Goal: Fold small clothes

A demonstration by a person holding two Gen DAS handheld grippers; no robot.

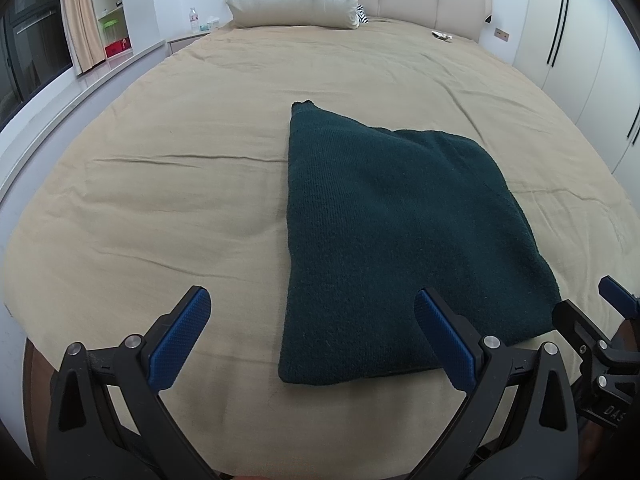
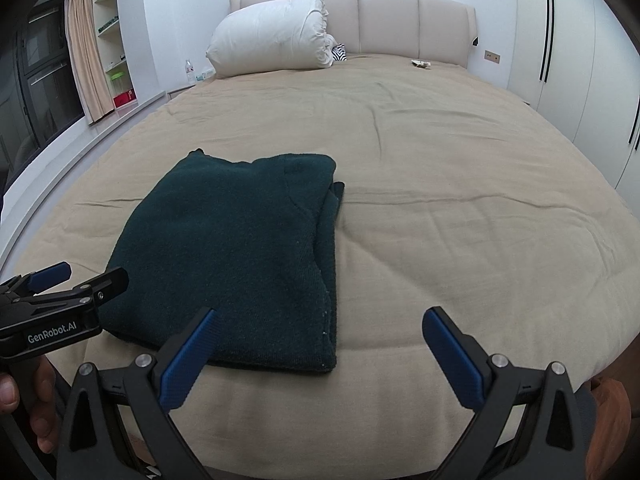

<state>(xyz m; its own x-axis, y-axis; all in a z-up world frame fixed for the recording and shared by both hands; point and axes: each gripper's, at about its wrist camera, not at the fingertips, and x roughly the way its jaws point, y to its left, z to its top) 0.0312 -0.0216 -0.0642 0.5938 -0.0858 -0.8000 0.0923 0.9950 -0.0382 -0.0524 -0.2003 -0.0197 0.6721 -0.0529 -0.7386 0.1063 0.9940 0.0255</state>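
While I look along both sets of fingers, this is what I have, largest first:

Bed (image 2: 460,208): tan cover spread flat with shallow creases; it fills most of both wrist views, and I stand at its near edge.

Headboard (image 2: 400,20): padded beige panels along the far edge of the bed.

Wardrobe doors (image 2: 580,48): white, with dark vertical handles, beyond the right edge of the bed.

Window and curtain (image 2: 84,52): dark glass and a peach curtain beyond the left edge, with open shelves beside them.

Pillow (image 2: 272,36): white and bulky, leaning on the headboard toward the far left corner; a striped scrap shows just beside it.

Sweater (image 2: 240,248): dark green knit, folded into a rough rectangle, lying flat near the near edge of the bed, a layered fold edge along its right side. Nothing rests on it.

Left gripper (image 1: 312,340): released, blue pads spread wide, empty, above the near left corner of the sweater; its right finger overlaps the cloth in my left view, contact unclear.

Right gripper (image 2: 320,356): released, empty, jaws wide over the sweater's near right corner and bare cover.

Small items: a water bottle (image 2: 189,71) on the ledge past the far left corner; a small flat object (image 2: 421,64) near the far right corner.
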